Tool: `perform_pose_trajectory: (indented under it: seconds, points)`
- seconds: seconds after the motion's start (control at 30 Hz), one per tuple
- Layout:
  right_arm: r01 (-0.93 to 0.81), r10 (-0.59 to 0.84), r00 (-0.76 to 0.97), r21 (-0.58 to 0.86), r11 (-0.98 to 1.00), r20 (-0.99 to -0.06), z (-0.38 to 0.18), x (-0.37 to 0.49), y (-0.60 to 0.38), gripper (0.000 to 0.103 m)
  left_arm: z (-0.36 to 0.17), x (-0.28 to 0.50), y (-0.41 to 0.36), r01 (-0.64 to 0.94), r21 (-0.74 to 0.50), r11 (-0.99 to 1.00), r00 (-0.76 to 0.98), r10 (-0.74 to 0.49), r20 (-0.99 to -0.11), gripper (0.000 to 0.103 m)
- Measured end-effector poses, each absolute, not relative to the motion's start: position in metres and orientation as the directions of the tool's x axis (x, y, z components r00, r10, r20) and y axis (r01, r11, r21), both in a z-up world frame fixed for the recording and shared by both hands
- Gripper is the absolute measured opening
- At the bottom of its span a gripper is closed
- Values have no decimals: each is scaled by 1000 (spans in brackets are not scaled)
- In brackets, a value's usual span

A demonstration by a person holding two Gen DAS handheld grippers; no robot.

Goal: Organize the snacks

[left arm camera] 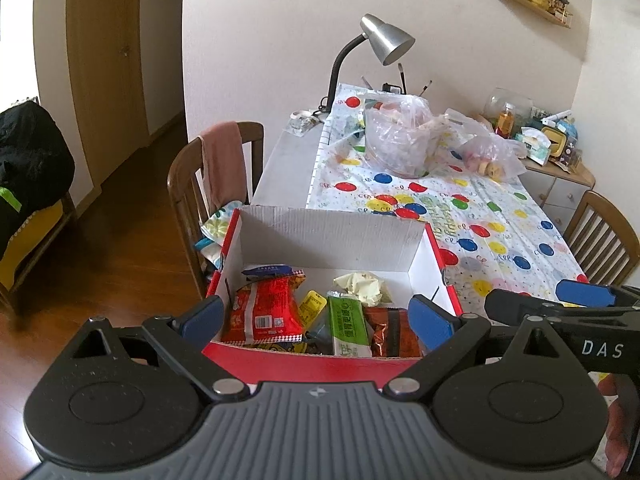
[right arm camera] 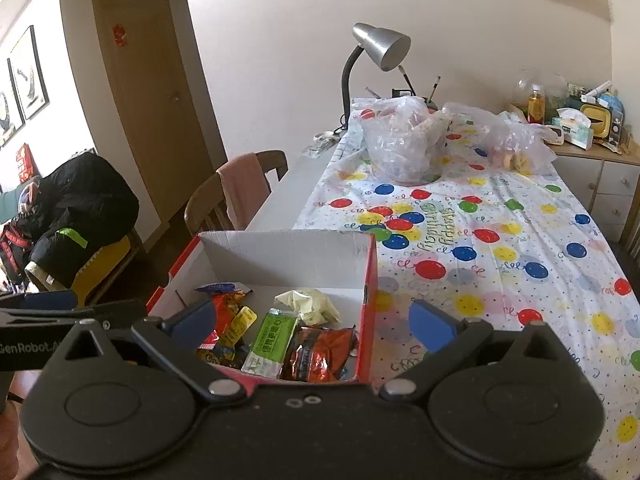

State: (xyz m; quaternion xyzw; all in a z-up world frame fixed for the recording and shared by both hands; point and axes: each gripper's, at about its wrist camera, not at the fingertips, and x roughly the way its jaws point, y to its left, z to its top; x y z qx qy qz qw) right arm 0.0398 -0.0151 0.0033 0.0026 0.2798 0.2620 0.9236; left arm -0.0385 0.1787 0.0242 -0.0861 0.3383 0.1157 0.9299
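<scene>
A red cardboard box (left arm camera: pixel 320 236) with white inner walls stands at the near end of the table, also seen in the right wrist view (right arm camera: pixel 288 256). Inside lie a red packet (left arm camera: pixel 264 312), a green bar (left arm camera: pixel 348 326), a dark red-brown packet (left arm camera: pixel 390 332), a small yellow sachet (left arm camera: pixel 312 306), a pale crumpled wrapper (left arm camera: pixel 360 286) and a blue packet (left arm camera: pixel 268 270). My left gripper (left arm camera: pixel 316 316) is open and empty over the box's near edge. My right gripper (right arm camera: pixel 312 326) is open and empty over the box's right side.
The balloon-print tablecloth (right arm camera: pixel 500 248) covers the table. Clear plastic bags (right arm camera: pixel 400 140) with food sit at the far end beside a silver desk lamp (right arm camera: pixel 380 46). A wooden chair with a pink cloth (left arm camera: pixel 220 160) stands at the left. A cluttered cabinet (right arm camera: pixel 592 132) is far right.
</scene>
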Motion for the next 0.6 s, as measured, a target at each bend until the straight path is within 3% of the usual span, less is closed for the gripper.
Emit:
perform_pose_trajectory:
  seconds: [0.6]
  points:
    - [-452, 464, 692, 169, 876, -553, -3, 46, -22, 103, 17, -32, 177, -273, -94, 957, 720, 138, -680, 99]
